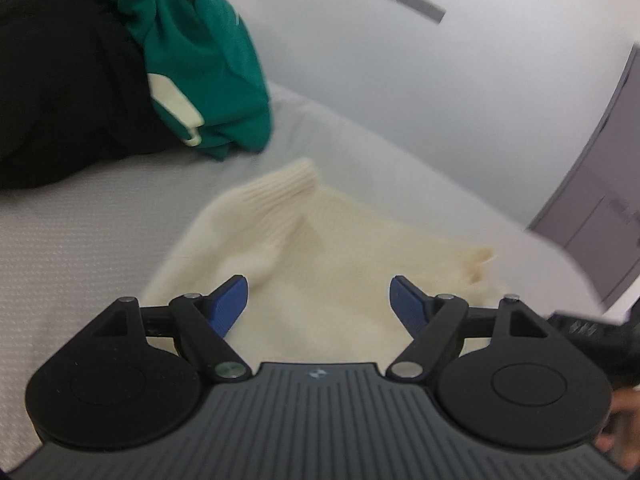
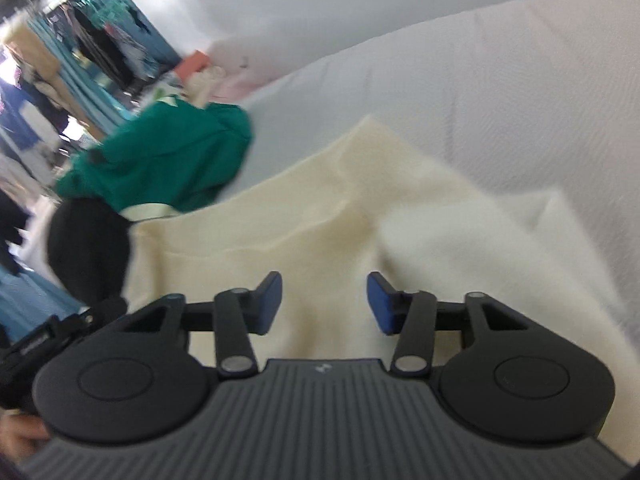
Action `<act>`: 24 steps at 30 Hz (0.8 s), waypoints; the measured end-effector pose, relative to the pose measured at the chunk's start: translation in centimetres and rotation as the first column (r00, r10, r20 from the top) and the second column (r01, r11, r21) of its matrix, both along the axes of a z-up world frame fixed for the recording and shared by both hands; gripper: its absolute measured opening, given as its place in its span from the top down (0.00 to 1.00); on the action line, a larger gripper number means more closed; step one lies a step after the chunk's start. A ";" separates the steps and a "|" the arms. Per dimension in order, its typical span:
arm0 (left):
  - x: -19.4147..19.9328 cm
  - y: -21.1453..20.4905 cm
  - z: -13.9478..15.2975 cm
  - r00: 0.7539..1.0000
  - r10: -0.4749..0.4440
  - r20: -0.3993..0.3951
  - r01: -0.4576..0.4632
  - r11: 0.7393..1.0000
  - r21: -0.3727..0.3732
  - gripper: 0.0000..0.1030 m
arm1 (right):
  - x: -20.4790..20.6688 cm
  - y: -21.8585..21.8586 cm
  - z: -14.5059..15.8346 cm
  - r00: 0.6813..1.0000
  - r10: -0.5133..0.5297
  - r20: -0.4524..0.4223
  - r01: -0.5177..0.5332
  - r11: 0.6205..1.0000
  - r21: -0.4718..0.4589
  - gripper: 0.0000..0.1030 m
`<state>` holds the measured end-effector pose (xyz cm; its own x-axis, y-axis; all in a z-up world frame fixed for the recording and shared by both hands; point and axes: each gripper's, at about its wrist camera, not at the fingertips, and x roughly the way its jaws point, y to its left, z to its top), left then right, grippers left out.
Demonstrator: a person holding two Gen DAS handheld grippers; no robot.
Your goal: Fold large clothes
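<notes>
A cream knit sweater [image 1: 320,248] lies rumpled on the white bed [image 1: 80,232]; its ribbed hem or cuff [image 1: 280,188] points away from me. My left gripper [image 1: 319,300] is open, its blue pads [image 1: 230,304] just above the sweater and holding nothing. In the right wrist view the same sweater [image 2: 280,216] spreads across the bed [image 2: 500,100], with a whiter fold [image 2: 480,248] at the right. My right gripper [image 2: 324,300] is open over the sweater's near part and empty.
A green garment with cream trim [image 1: 200,60] and a black garment [image 1: 60,92] are heaped at the far left of the bed; both also show in the right wrist view [image 2: 168,160]. A grey cabinet [image 1: 600,200] stands at the right. A clothes rack [image 2: 100,40] stands beyond the bed.
</notes>
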<state>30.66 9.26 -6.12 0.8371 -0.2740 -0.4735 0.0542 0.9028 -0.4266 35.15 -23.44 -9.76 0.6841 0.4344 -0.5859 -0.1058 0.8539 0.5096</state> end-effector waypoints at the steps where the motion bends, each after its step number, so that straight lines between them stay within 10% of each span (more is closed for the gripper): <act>1: 0.2 -0.1 -0.4 1.000 0.003 -0.001 -0.003 1.000 0.028 0.21 | 0.2 0.0 -0.1 1.000 -0.023 0.018 0.024 0.999 -0.040 0.54; 9: 1.4 -0.9 -2.2 0.999 0.039 -0.025 -0.035 0.990 0.139 0.21 | 2.1 -1.4 -1.0 0.983 -0.137 0.123 0.162 0.961 -0.225 0.62; 24: -0.2 -1.5 -0.9 0.998 0.044 -0.039 -0.039 0.991 0.130 0.21 | 0.4 -2.4 -0.7 0.984 -0.130 0.125 0.152 0.970 -0.187 0.59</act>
<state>30.45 7.73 -7.06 0.8254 -0.1736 -0.5372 0.0002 0.9516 -0.3073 35.51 -25.86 -10.50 0.7957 0.2135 -0.5668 -0.0235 0.9460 0.3233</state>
